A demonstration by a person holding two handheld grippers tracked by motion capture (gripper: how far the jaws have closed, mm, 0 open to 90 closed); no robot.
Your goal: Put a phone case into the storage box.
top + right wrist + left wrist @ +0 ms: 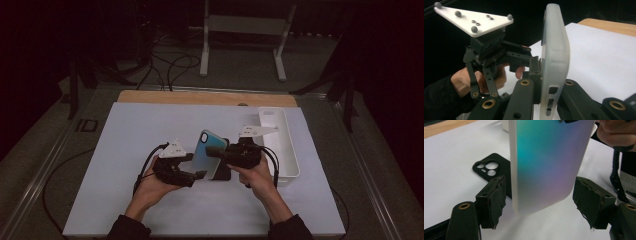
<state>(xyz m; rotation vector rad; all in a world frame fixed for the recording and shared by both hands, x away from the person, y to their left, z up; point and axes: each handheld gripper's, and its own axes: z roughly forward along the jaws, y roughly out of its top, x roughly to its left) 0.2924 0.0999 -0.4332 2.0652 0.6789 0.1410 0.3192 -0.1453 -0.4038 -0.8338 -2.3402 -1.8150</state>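
A phone case [202, 150] with a teal-to-violet back stands upright above the white mat. My right gripper [214, 150] is shut on its upper edge; in the right gripper view the jaws [549, 82] clamp the frosted rim of the phone case [555, 50]. My left gripper [199, 175] is at the case's lower end. In the left gripper view the phone case [549, 165] hangs between that gripper's [541, 202] torn black pads [492, 202], with a gap on each side. A black phone case [487, 167] lies flat on the mat behind.
A long white tray [292, 150] sits at the right of the white mat [150, 130]. The wooden table edge [200, 97] runs along the back. A white metal stand [240, 25] and cables are on the floor beyond. The black case [223, 174] lies under the grippers.
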